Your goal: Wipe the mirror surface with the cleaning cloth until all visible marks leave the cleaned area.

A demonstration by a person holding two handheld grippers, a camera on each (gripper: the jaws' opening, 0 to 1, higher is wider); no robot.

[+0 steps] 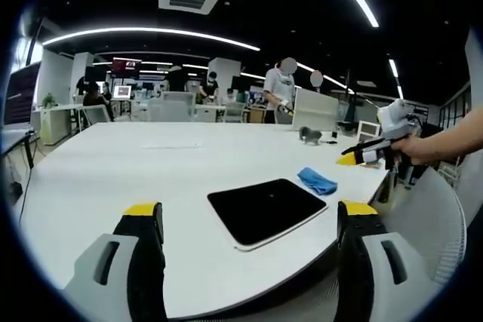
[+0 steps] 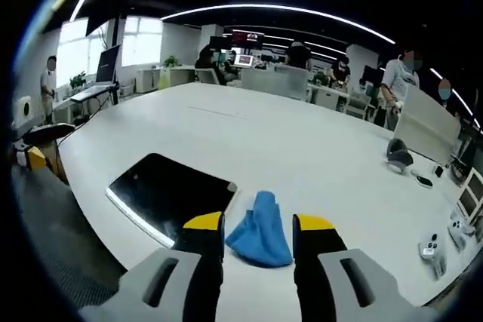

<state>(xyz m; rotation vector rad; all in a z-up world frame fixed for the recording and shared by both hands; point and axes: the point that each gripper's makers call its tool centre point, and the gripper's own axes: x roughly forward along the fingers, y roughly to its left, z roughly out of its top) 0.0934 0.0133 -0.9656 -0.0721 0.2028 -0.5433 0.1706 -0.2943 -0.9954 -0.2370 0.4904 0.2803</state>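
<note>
**Blue cloth beside the mirror, both grippers open**

Blue cloth (image 2: 260, 231) lies crumpled on the white table (image 2: 317, 156), just to the right of the mirror (image 2: 167, 188) in the right gripper view. It does not touch the glass as far as can be told; a narrow strip of table shows between the two. The mirror lies flat near the table's near edge, a dark rounded rectangle with a pale rim.

Right gripper (image 2: 258, 225): jaws spread apart, yellow-tipped, one on each side of the cloth's near end. Whether the tips touch the cloth cannot be told. Nothing is clamped.

Left gripper (image 1: 250, 215): jaws wide apart and holding nothing. In the left gripper view the mirror (image 1: 266, 210) lies between and beyond the jaw tips, with the cloth (image 1: 317, 181) just past its far right corner. The right gripper (image 1: 356, 157) enters this view from the right, held in a hand (image 1: 416, 146), its yellow tip above the table to the right of the cloth.

Other items on the table:
- a small grey object (image 1: 310, 135) far right;
- a white panel (image 2: 425, 133) standing at the far right edge.

No containers are identifiable on the table. People stand at desks in the far background.
</note>
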